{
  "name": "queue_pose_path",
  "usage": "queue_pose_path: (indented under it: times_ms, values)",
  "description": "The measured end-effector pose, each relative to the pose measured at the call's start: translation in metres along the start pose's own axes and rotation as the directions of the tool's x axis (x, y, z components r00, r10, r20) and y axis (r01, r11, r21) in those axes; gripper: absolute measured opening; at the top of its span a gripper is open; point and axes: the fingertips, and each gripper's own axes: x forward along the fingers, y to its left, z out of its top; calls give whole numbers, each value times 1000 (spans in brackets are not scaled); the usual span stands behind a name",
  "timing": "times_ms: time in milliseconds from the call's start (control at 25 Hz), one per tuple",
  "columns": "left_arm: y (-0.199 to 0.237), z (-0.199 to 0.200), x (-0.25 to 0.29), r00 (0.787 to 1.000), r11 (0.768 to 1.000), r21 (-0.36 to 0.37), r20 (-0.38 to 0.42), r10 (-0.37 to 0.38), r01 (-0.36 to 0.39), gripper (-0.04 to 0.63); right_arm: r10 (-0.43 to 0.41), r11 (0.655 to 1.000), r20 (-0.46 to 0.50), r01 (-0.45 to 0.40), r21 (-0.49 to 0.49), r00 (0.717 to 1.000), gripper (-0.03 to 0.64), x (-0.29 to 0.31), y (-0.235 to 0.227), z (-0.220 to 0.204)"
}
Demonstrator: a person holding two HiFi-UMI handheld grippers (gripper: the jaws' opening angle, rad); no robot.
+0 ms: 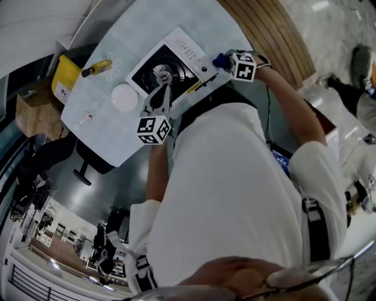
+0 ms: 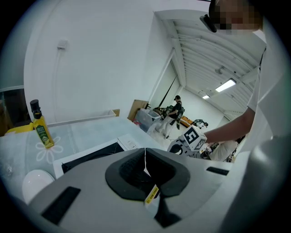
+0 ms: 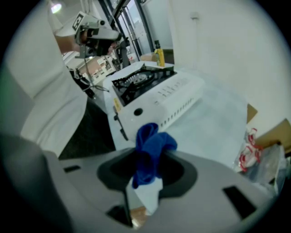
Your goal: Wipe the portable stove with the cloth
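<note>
Portable stove (image 1: 173,66), white with a black burner well, sits on a table (image 1: 194,17) covered in pale blue sheeting, in a white-walled room with a grey floor. It lies close along the table's near edge, just in front of the person. Its long axis runs roughly parallel to that edge, and the knob face points toward the person and the right gripper (image 3: 145,159). The vented end lies on the person's right.

Left of the stove, a white round dish (image 1: 124,97) sits just beside it, and a yellow bottle (image 2: 42,129) stands upright farther out. Beyond the stove the sheeting is bare up to the far edge. A cardboard box (image 1: 29,100) sits on the floor off the table's left end.

The right gripper's jaws are clamped on a bunched blue cloth (image 3: 152,145), held near the knob face. The left gripper (image 2: 145,159) hovers over the stove's near left corner, jaws pressed together with nothing between them.
</note>
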Motion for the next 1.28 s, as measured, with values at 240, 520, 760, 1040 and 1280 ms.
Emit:
queue_pose_path:
  times_ms: [240, 520, 760, 1040, 1280]
  values:
    - [14, 0, 3, 1000, 999, 39, -14, 24, -24, 35, -158, 986, 108, 163, -36, 981, 149, -30, -52, 58]
    - [38, 10, -1, 997, 997, 1, 27, 75, -76, 35, -208, 977, 186, 212, -3, 960, 149, -42, -108, 127]
    - [60, 9, -16, 989, 990, -2, 34, 141, -141, 35, -158, 987, 231, 144, 76, 960, 146, -48, -149, 184]
    - [73, 11, -28, 983, 983, -61, 62, 175, -171, 35, -142, 986, 162, 125, 113, 976, 144, -39, -187, 212]
    - [87, 12, -27, 979, 981, -91, 88, 182, -174, 36, -91, 995, 39, 89, 47, 995, 144, -3, -188, 212]
